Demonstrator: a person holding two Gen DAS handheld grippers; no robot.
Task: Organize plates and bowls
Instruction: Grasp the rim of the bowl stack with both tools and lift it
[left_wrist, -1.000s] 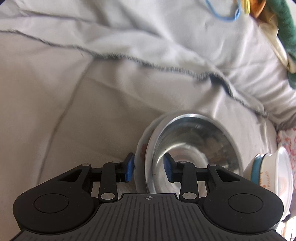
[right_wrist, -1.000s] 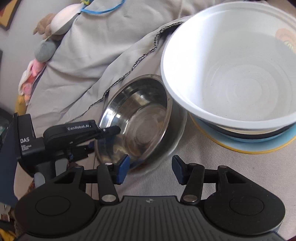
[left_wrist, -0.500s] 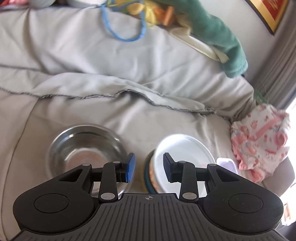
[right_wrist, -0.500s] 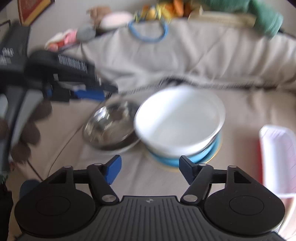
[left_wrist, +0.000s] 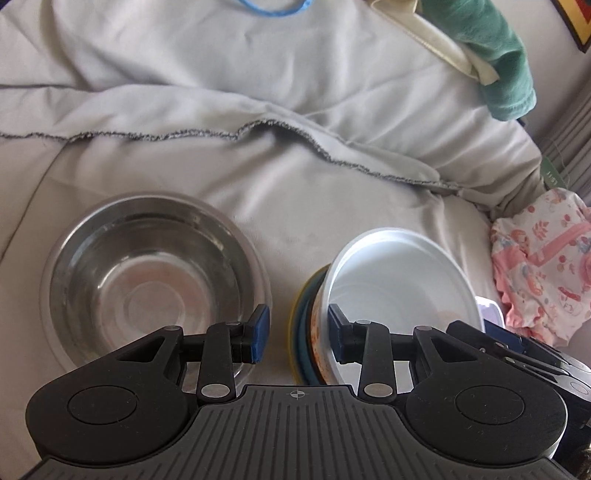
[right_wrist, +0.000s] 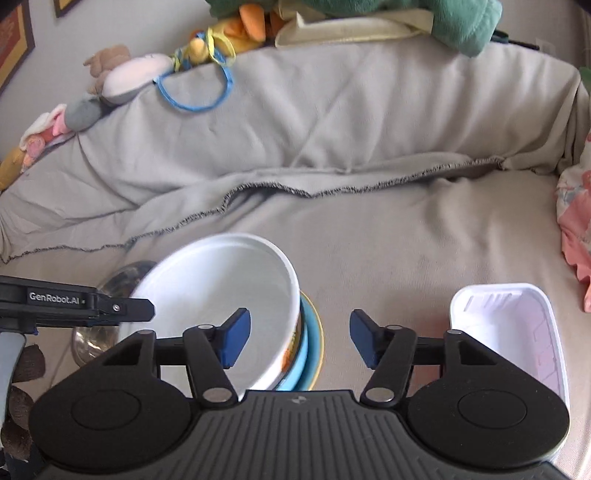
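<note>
The steel bowl (left_wrist: 155, 273) sits upright on the grey sofa cover (left_wrist: 314, 206), just beside the white bowl (left_wrist: 399, 288) stacked on a blue plate (right_wrist: 312, 343). A white tray (right_wrist: 517, 332) lies to the right. The left claw (left_wrist: 295, 334) and right claw (right_wrist: 299, 341) hover open, holding nothing.
</note>
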